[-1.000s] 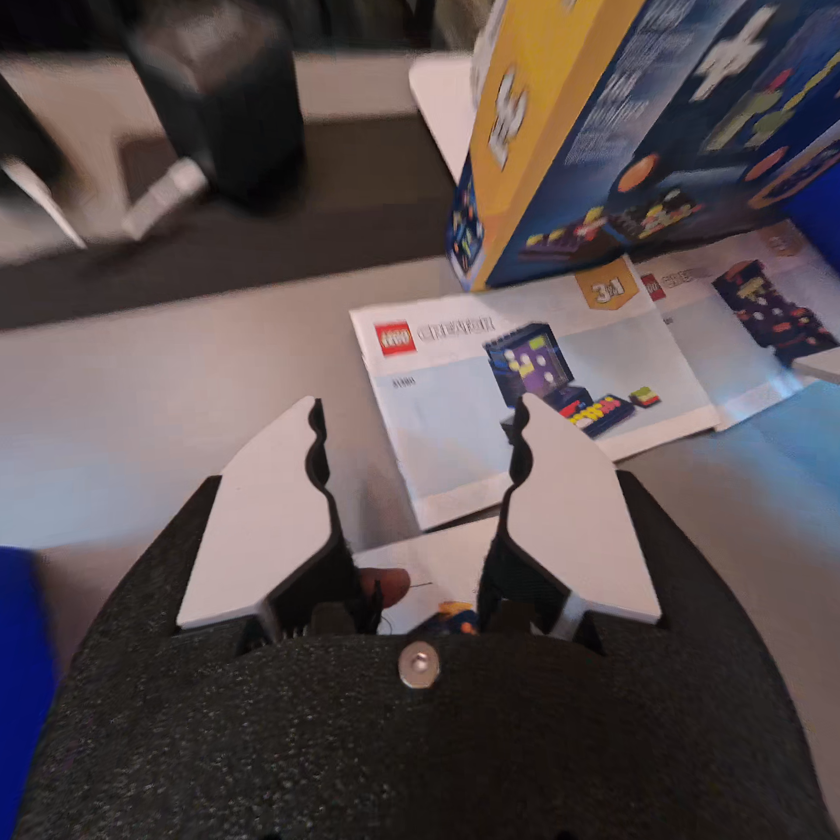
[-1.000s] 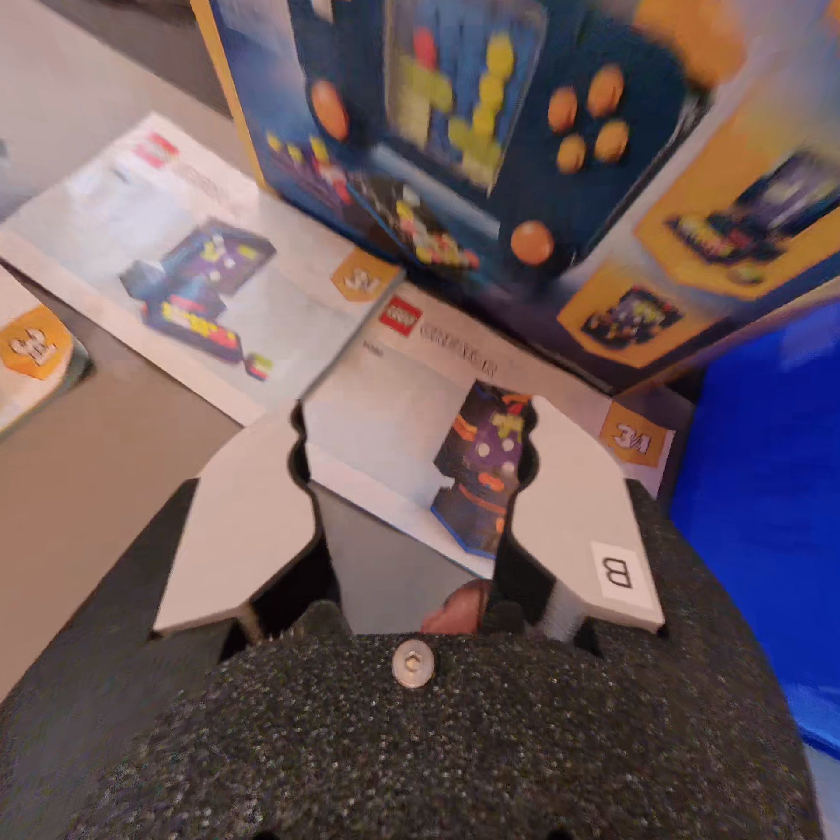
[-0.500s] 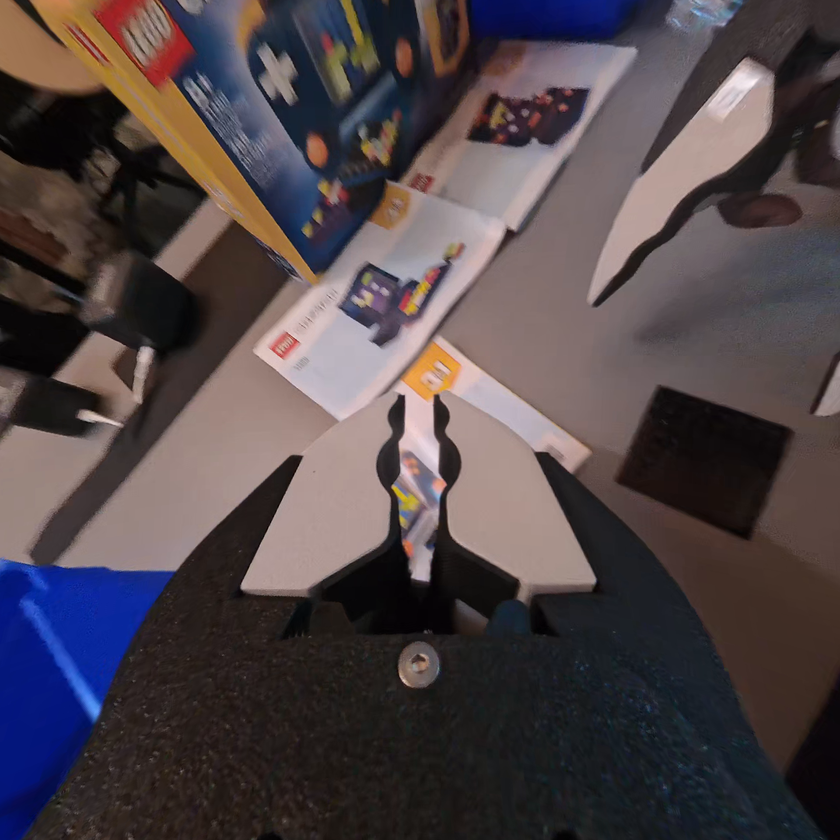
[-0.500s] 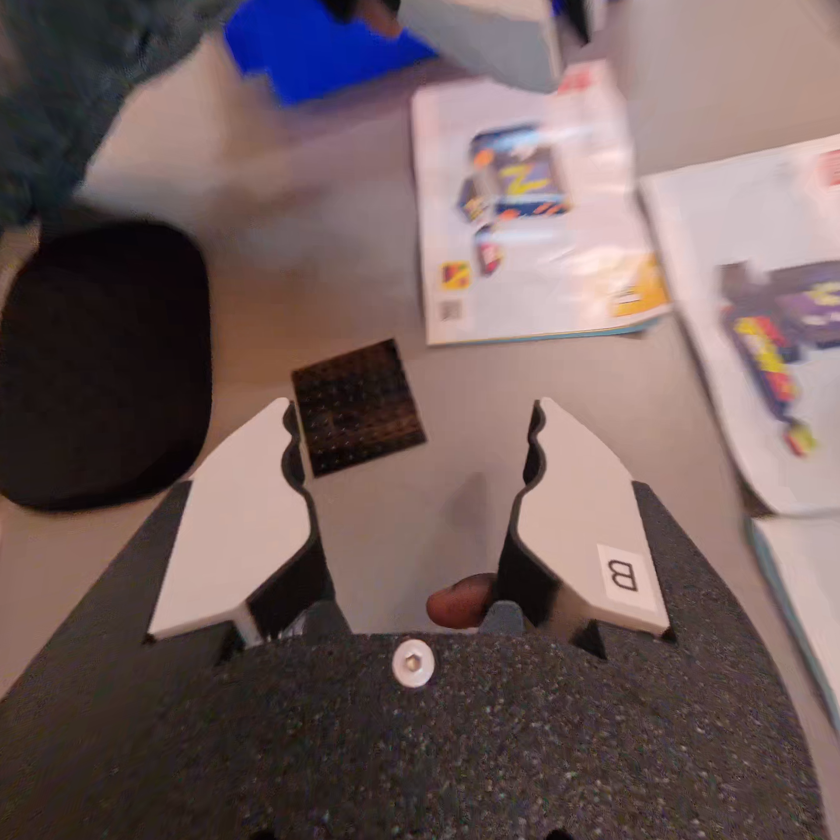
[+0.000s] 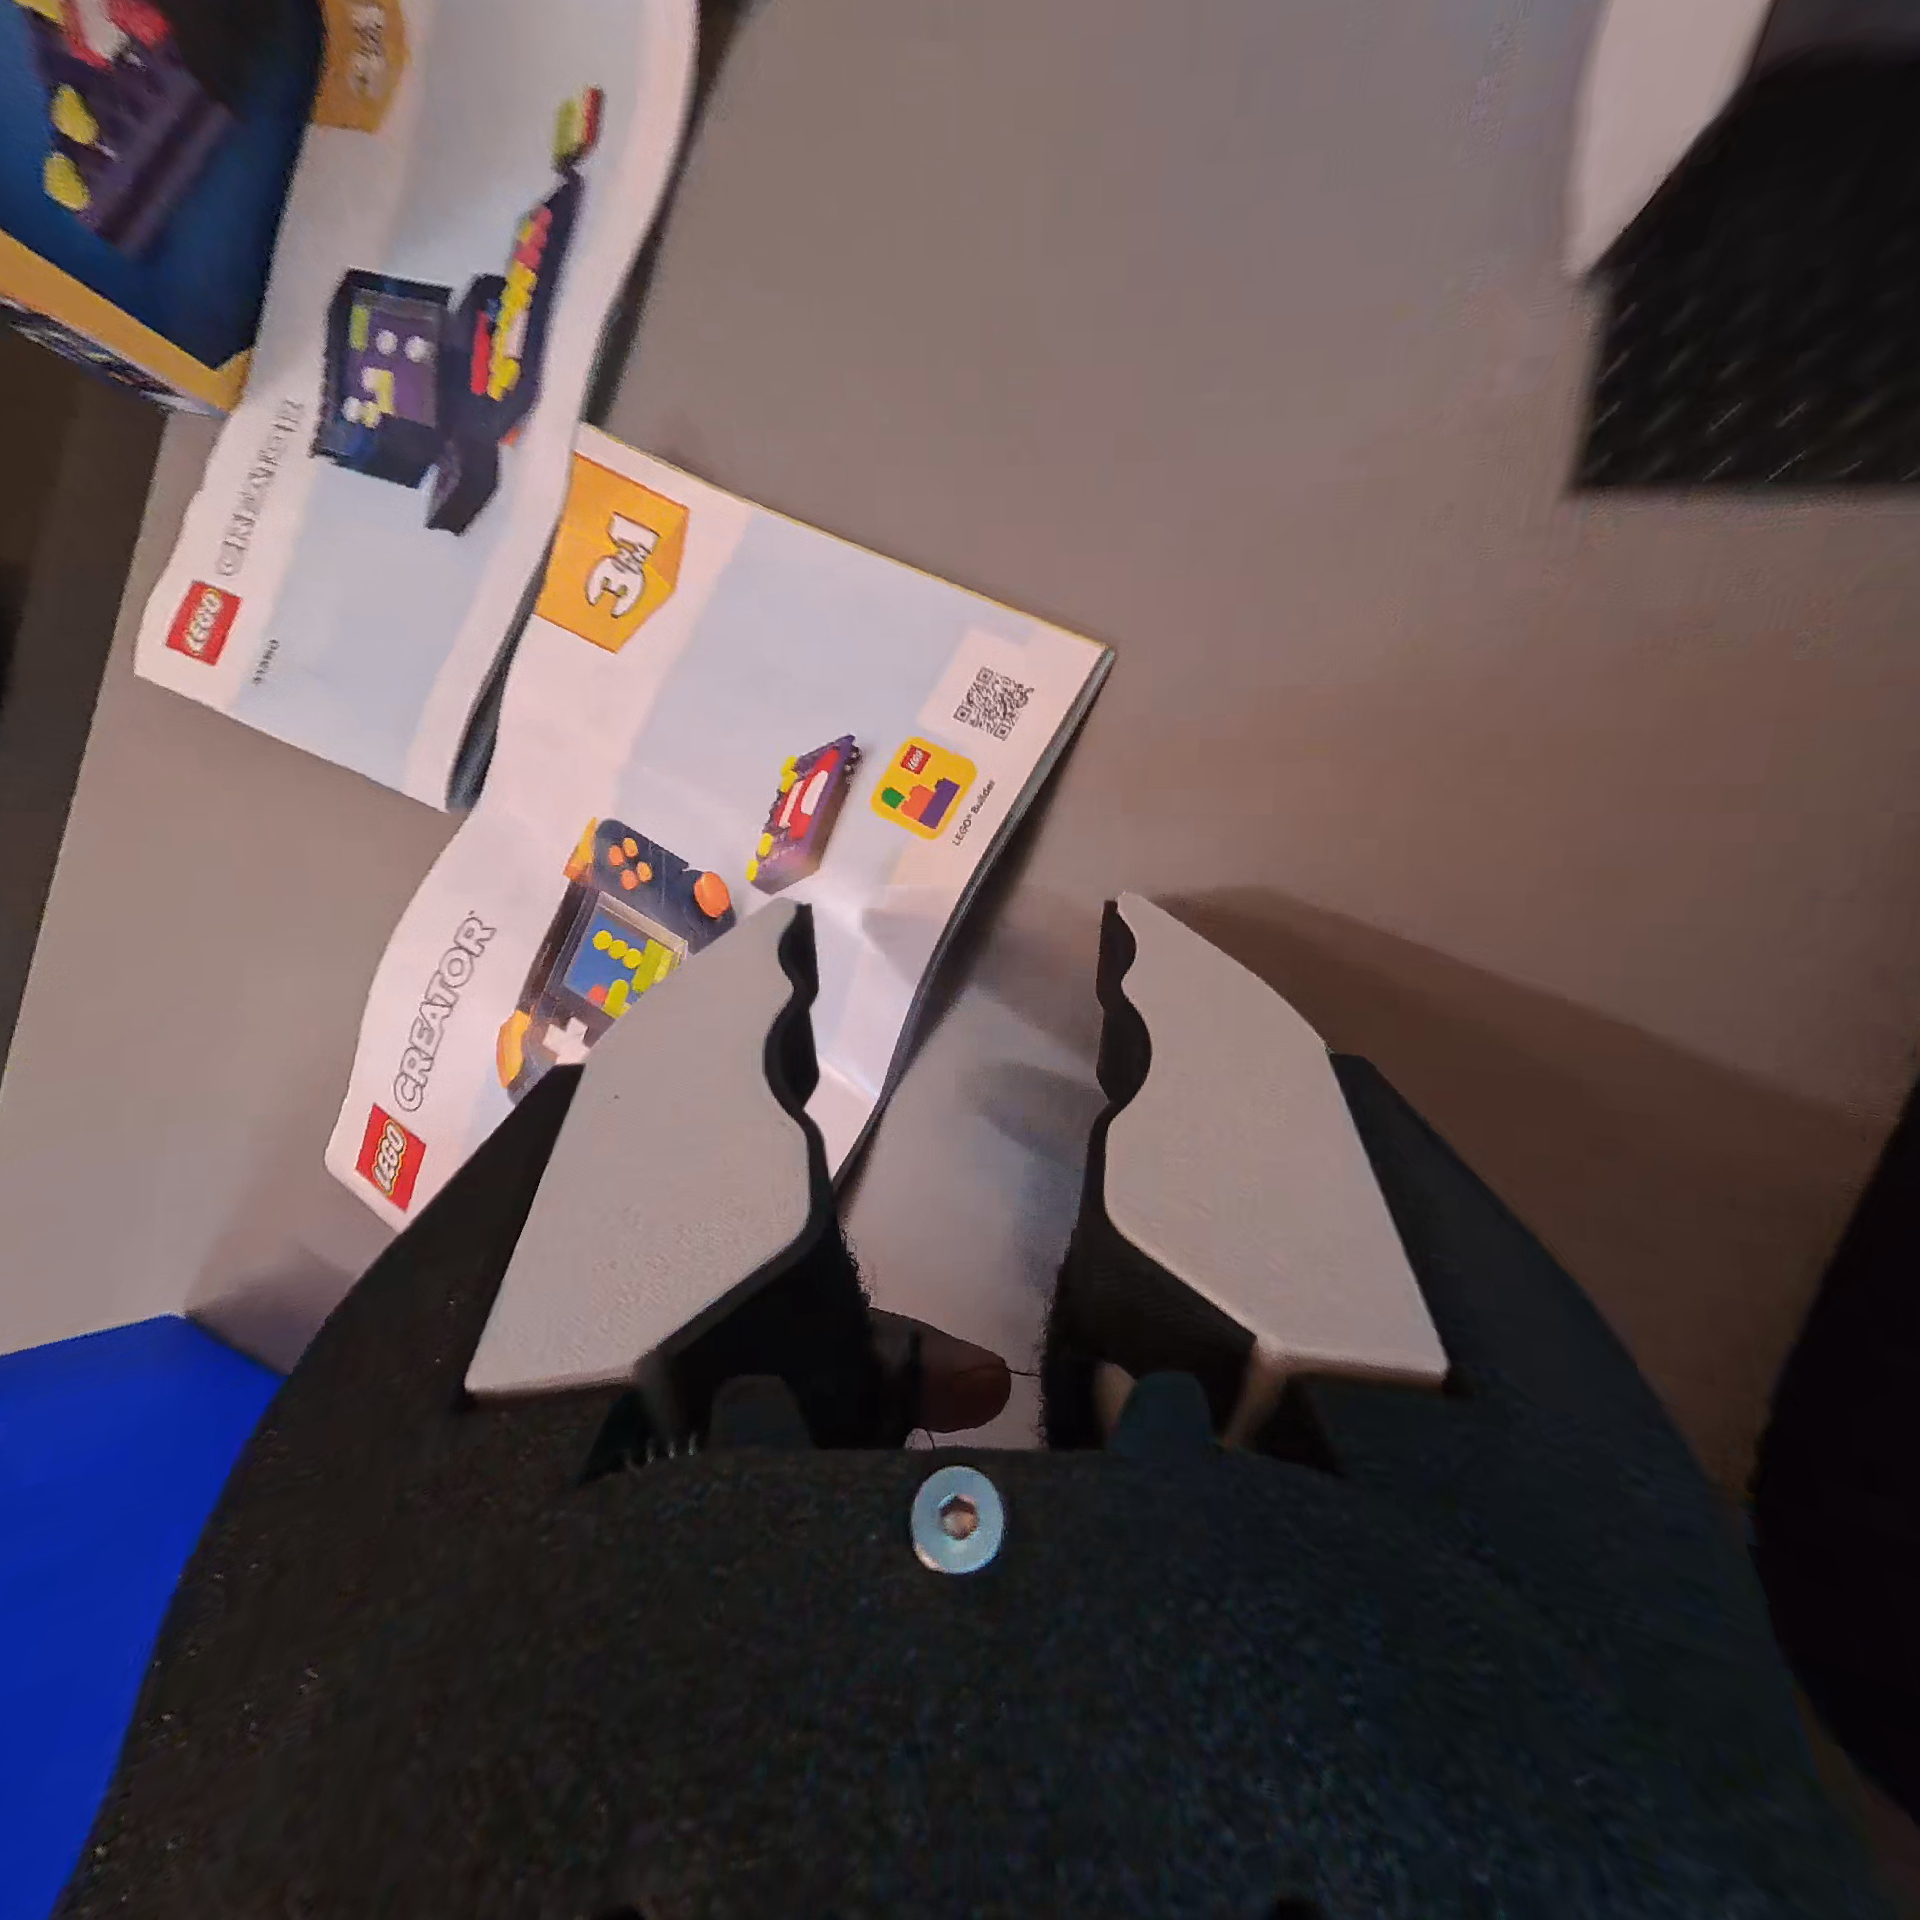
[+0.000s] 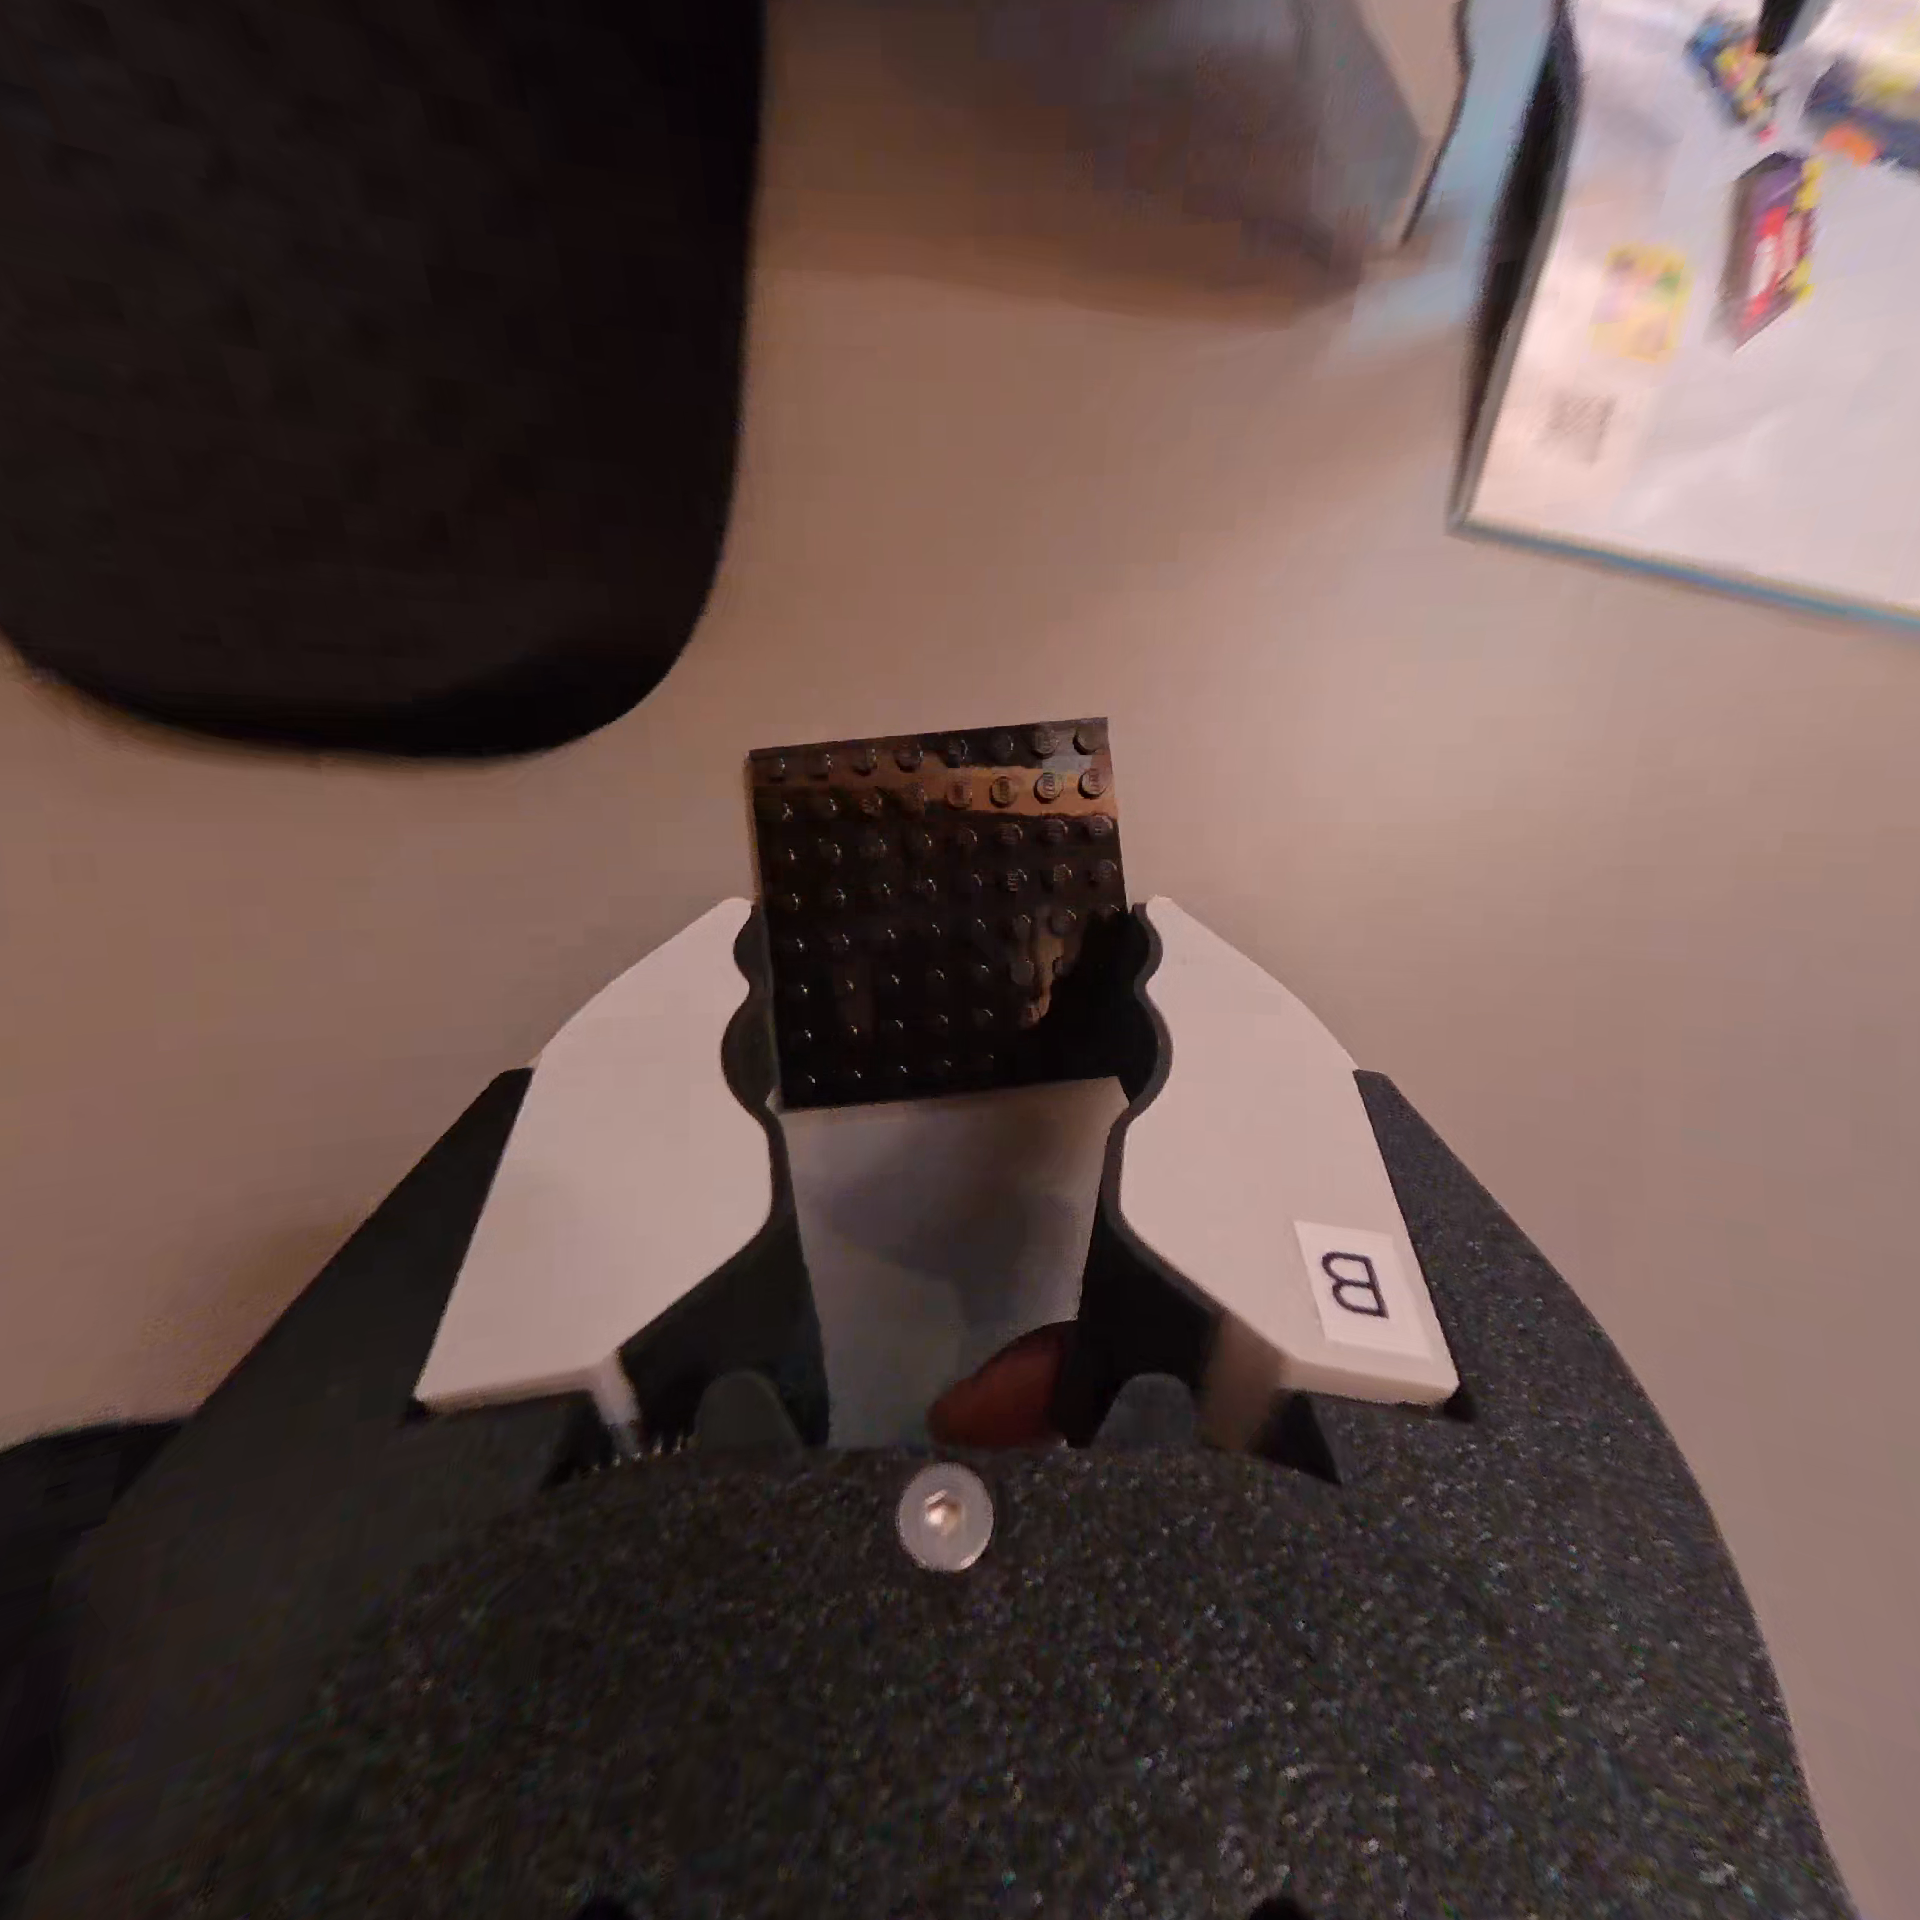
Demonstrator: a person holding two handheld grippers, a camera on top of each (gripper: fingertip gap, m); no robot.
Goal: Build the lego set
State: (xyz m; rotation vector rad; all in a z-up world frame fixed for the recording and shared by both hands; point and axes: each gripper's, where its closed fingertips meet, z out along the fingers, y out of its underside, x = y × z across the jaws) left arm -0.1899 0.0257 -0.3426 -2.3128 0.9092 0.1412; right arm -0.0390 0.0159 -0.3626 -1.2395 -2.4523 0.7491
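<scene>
A black square studded plate [image 6: 935, 894] lies on the beige table [image 6: 1351, 831]. My right gripper [image 6: 945, 914] straddles it, with the jaws narrowed against its left and right edges. I cannot tell whether the plate is lifted. In the left wrist view the same plate [image 5: 1756, 312] is a blurred dark patch at the top right, below the right gripper's white finger [image 5: 1662, 104]. My left gripper [image 5: 956, 914] is open and empty. It hovers over the corner of an instruction booklet [image 5: 727, 748].
A second booklet [image 5: 395, 436] and the set's box [image 5: 114, 177] lie at the far left. A blue bin [image 5: 94, 1558] is at the lower left. A black pad [image 6: 364, 364] lies beyond the plate on the left. The booklet [image 6: 1714, 364] also shows at the far right.
My right gripper has come down onto the black plate and narrowed around it. My left gripper has gone from nearly shut to open and swung over the near booklet.
</scene>
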